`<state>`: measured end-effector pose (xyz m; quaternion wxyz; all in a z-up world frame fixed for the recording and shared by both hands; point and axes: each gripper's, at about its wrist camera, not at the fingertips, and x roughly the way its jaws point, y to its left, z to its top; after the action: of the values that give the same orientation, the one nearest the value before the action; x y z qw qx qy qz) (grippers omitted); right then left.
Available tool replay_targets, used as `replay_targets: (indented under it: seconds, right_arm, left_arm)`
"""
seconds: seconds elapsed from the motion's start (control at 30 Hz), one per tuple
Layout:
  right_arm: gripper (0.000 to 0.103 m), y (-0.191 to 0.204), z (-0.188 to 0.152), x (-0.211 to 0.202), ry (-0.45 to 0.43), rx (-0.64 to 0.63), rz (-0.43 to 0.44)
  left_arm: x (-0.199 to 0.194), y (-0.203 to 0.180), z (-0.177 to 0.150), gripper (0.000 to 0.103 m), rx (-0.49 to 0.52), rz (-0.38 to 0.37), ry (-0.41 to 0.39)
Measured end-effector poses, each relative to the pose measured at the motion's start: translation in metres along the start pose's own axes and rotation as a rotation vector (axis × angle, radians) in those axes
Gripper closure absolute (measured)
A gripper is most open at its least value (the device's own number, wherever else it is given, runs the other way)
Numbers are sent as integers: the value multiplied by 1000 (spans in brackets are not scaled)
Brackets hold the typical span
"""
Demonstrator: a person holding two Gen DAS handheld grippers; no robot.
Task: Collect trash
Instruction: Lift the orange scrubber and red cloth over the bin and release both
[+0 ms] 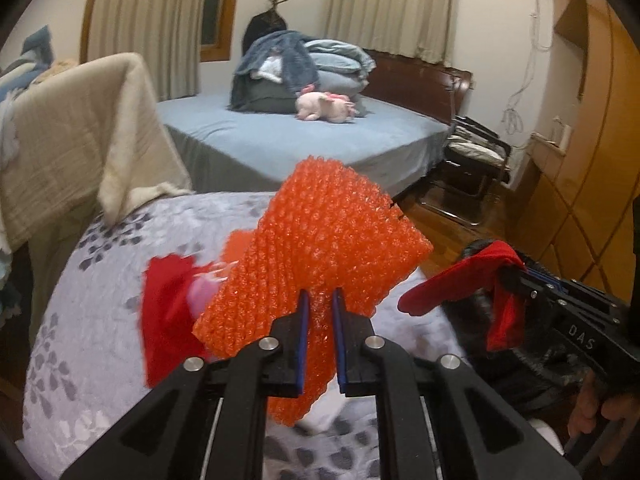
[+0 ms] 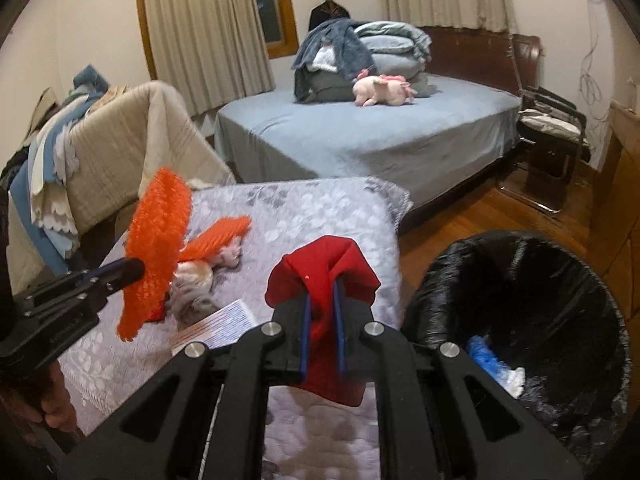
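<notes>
A bubbled, glossy orange plastic sheet (image 1: 320, 240) and a matt red cloth piece (image 2: 324, 276) are seen. The grey leaf-patterned cover (image 2: 320, 208) looks like quilted cloth; the bin liner (image 2: 520, 280), possibly thin plastic, appears shiny black, the floor (image 2: 480, 220) polished wood.

Two hand-held grippers: the left hand-held gripper (image 1: 320, 316) and the right hand-held gripper (image 2: 322, 300). Two orange bubble-wrap pieces: one lifted (image 1: 320, 236), one lying on the quilt (image 2: 218, 234). Two red scraps, one lifted (image 2: 322, 268) and one lying (image 1: 166, 304). One printed leaflet (image 2: 218, 326). One black-lined trash bin (image 2: 520, 280). One pink plush toy (image 2: 380, 88). One folding chair (image 2: 554, 128).
</notes>
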<state>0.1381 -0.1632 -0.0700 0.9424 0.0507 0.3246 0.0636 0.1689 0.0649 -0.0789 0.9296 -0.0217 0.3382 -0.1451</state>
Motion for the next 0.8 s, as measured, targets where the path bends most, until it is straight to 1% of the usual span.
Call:
replay_targets:
  seconds: [0.13, 0.43, 0.63, 0.8]
  right_arm:
    - [94, -28, 4, -17, -24, 30, -39]
    - [94, -105, -4, -46, -54, 94, -192]
    - [94, -159, -22, -50, -35, 146, -288]
    - [94, -191, -38, -44, -2, 191, -333]
  left_arm:
    - [8, -29, 6, 92, 26, -50, -1]
    - [36, -110, 14, 92, 100, -183, 10]
    - [56, -167, 17, 92, 165, -263, 10]
    - [76, -208, 16, 92, 198, -318, 37]
